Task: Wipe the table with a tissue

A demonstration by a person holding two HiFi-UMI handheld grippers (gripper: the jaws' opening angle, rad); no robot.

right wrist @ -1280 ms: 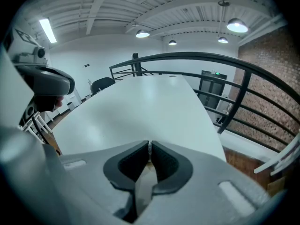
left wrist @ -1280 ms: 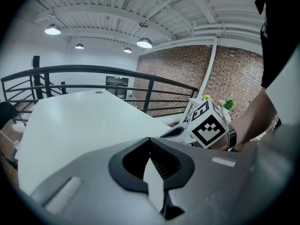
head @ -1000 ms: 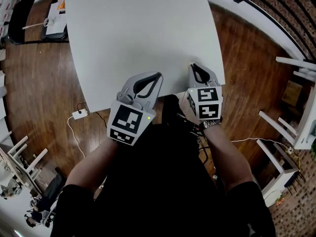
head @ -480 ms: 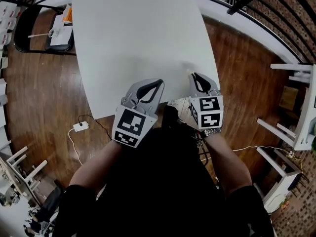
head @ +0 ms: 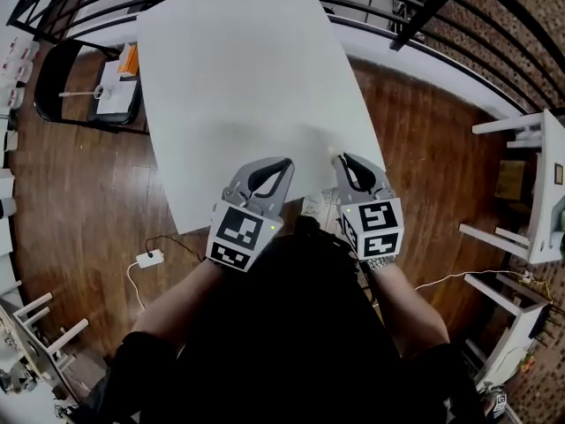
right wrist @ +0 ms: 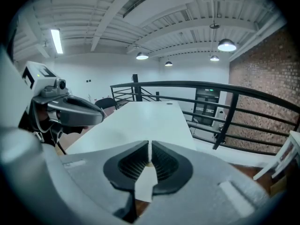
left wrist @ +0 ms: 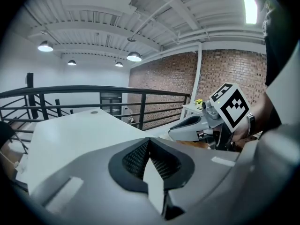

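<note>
The white table [head: 238,78] fills the middle of the head view. No tissue shows in any view. My left gripper [head: 284,162] is over the table's near edge, jaws shut with nothing between them [left wrist: 149,146]. My right gripper [head: 341,158] is beside it near the table's near right corner, also shut [right wrist: 149,150]. A tiny pale speck [head: 333,151] lies on the table just at the right gripper's tip; I cannot tell what it is. Each gripper shows in the other's view: the right gripper [left wrist: 190,124] and the left gripper [right wrist: 77,110].
A black chair with papers [head: 97,82] stands at the table's far left. A black railing [head: 415,16] runs behind and to the right. White chairs [head: 530,201] stand at the right. A power strip and cable [head: 147,259] lie on the wooden floor.
The head view has shifted, showing more of the table's far end and the railing. Both grippers stay shut at the near edge, side by side.
</note>
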